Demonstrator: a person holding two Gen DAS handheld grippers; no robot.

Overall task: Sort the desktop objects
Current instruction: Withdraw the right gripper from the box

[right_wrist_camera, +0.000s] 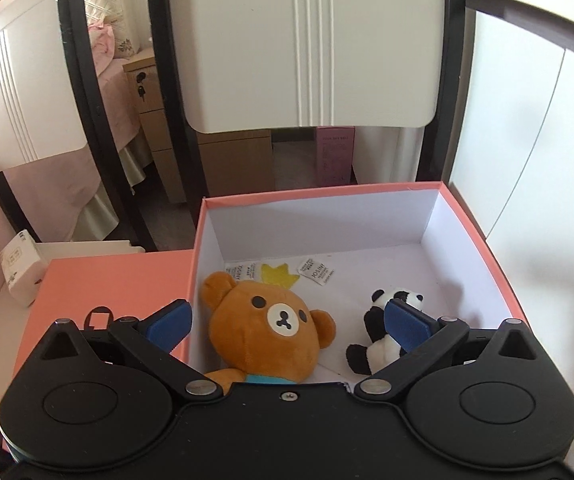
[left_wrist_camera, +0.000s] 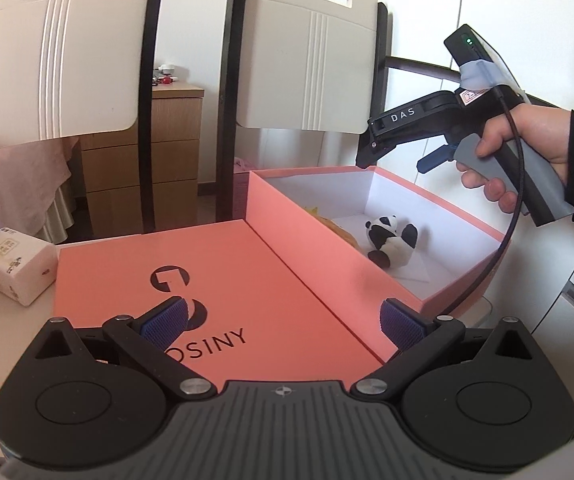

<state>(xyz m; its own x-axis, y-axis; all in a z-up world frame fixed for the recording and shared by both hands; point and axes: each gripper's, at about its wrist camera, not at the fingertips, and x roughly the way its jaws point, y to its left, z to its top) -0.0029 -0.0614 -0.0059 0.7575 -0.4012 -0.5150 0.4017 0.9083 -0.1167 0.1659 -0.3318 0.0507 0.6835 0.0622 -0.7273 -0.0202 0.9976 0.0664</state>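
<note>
Both tongs are spread wide, nothing gripped: right tongs [right_wrist_camera: 285, 326] held above the open pink box [right_wrist_camera: 483, 240], bear [right_wrist_camera: 265, 334] and panda [right_wrist_camera: 377, 338] lying below them. Left tongs [left_wrist_camera: 283, 320] held over the lid [left_wrist_camera: 223, 280]. Placement step judged done; next, lid to be gripped and fitted.

A salmon-pink box [right_wrist_camera: 483, 236] with a white inside holds a brown bear [right_wrist_camera: 263, 336] with a cream muzzle and a black-and-white panda [right_wrist_camera: 375, 344]; the matching pink lid [left_wrist_camera: 223, 280] carries black lettering.
</note>
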